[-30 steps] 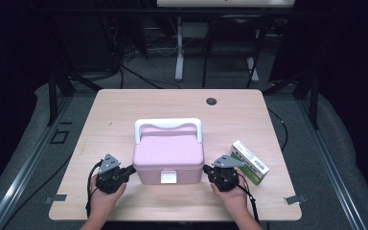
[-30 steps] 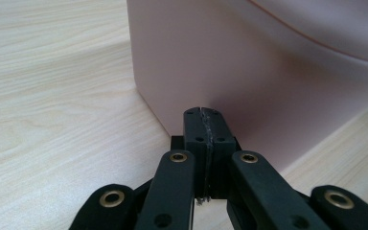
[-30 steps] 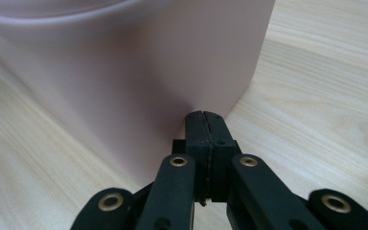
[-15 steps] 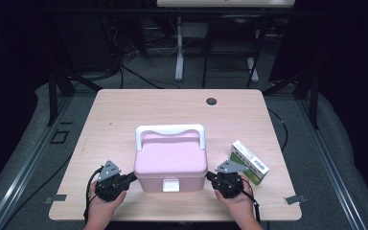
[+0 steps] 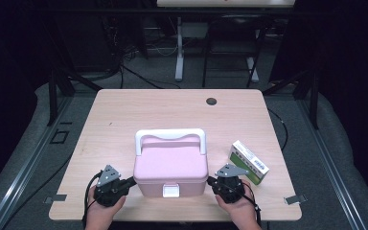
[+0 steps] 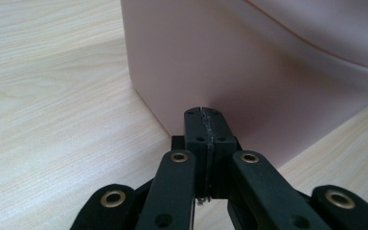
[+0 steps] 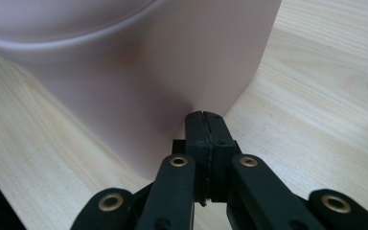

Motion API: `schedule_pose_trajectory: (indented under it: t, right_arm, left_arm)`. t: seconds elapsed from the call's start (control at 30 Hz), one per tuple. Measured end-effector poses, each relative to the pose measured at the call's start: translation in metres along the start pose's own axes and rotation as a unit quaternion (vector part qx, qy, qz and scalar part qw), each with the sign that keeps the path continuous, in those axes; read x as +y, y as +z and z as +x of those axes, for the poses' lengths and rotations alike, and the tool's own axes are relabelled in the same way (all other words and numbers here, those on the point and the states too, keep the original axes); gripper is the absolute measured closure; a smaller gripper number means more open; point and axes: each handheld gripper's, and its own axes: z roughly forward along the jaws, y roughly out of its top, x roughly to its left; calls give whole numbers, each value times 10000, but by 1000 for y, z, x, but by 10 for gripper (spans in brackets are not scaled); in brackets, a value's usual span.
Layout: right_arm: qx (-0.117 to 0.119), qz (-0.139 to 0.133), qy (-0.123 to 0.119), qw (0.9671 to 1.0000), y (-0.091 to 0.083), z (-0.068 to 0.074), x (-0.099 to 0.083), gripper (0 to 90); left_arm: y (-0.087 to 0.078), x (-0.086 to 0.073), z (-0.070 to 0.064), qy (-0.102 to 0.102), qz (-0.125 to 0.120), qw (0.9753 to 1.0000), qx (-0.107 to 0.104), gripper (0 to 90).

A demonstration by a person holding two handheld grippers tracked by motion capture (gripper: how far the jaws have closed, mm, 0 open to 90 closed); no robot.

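Now the pink box [image 5: 170,166] sits near the table's [image 5: 124,120] front edge, squeezed between the left gripper [image 5: 130,181] and right gripper [image 5: 212,181], both clenched shut on nothing, tips pressed to its sides. It has slid nearer the person than a second ago. Overhead, a green carton [image 5: 248,162] lies just right.

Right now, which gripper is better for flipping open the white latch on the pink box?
Probably the right gripper: it sits a little nearer the white latch on the pink box front than the left gripper. Both are shut, pressed against opposite sides of the box.
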Motion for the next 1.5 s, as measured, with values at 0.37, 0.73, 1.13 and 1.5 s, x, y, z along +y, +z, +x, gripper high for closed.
schedule_pose_trajectory:
  t: [0.37, 0.73, 1.13, 1.5]
  right_arm:
    - [34, 60, -77, 9999, -16, 8, -12, 900]
    - [43, 90, -40, 9999, -22, 9, -16, 900]
    - [97, 132, -14, 9999, -22, 9, -15, 900]
    - [-10, 117, -25, 9999, -23, 6, -14, 850]
  left_arm:
    - [-5, -4, -10, -30, 41, 9999, -86, 900]
    - [-11, -8, -17, -13, 105, 9998, -175, 900]
    - [-10, -8, -14, 27, 99, 9997, -219, 900]
    - [-13, -3, -10, -6, 30, 10000, -89, 832]
